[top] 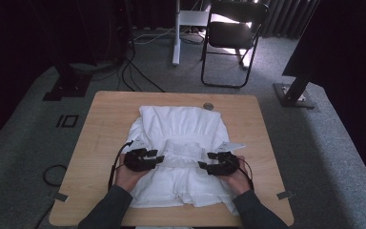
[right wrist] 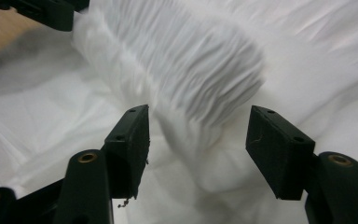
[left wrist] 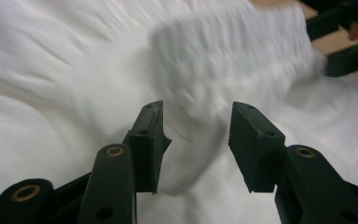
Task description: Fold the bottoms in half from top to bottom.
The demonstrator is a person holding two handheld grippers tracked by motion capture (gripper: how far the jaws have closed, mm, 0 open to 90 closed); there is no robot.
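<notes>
Folding looks partly done: the white garment point(top: 178, 152) lies on the table point(top: 100, 138) with its lower part doubled up, and a pleated band point(top: 185, 152) sits across the middle, between the two grippers. The left gripper point(left wrist: 196, 135) has its fingers point(left wrist: 150, 140) spread, cloth under and between them but nothing pinched. The right gripper point(right wrist: 198, 144) is the same, its fingers point(right wrist: 130, 144) spread on either side of the band's end point(right wrist: 191, 79), not pressing it. Each gripper faces the other across the band. I judge a fold has just been laid and released; smoothing or another fold may remain. Beyond the fingers the garment's top reaches toward the far table edge, near a small round disc point(top: 208, 106). Farther off stand a folding chair point(top: 231, 38), cables point(top: 138, 71) on grey carpet, and dark curtains.
</notes>
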